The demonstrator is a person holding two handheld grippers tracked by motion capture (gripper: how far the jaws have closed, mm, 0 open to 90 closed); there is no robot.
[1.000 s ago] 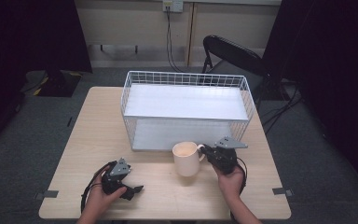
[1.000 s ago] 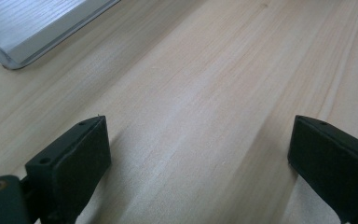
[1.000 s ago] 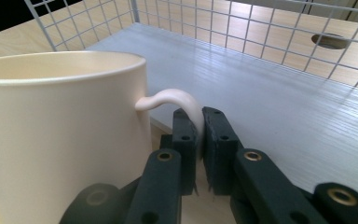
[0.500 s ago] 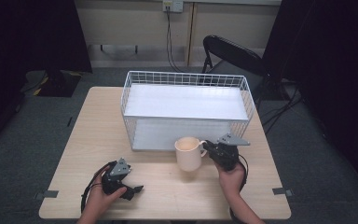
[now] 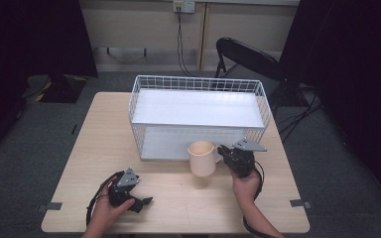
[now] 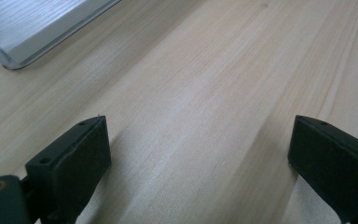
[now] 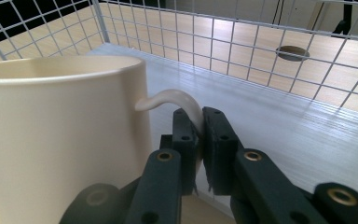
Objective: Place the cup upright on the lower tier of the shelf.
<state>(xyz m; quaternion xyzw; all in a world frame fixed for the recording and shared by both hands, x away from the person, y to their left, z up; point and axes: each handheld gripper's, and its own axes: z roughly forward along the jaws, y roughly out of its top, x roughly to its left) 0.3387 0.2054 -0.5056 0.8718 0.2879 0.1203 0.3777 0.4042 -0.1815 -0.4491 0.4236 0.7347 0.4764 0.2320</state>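
on the right side of the wooden table (image 5: 94, 134), just in front of the white wire rack (image 5: 198, 114), your right gripper (image 5: 228, 155) has its jaws pinched tight on the handle of the cream mug (image 5: 202, 157). from the right gripper view the two black jaws meet around the thin curved handle (image 7: 177, 100), with the mug's (image 7: 60, 140) body filling the left of that view and the rack's lower shelf (image 7: 279, 121) and wire mesh (image 7: 223, 37) just beyond. in the high view the mug sits upright at the open front of the rack's lower level, handle turned toward your right hand (image 5: 245, 181); you cannot tell from these pictures whether its base rests on the table or is lifted off it.

your left gripper (image 5: 140, 203) lies low near the front left of the table, well apart from the mug and the rack, held in your left hand (image 5: 104, 210). in the left gripper view its jaws stand wide apart with nothing between them but bare wood grain (image 6: 200, 112); a corner of the rack's shelf (image 6: 37, 28) shows at the upper left there.

behind the table a black folding chair (image 5: 248, 54) stands on the grey floor, and cables (image 5: 181, 37) hang from a wall socket (image 5: 183, 5) above the rack.
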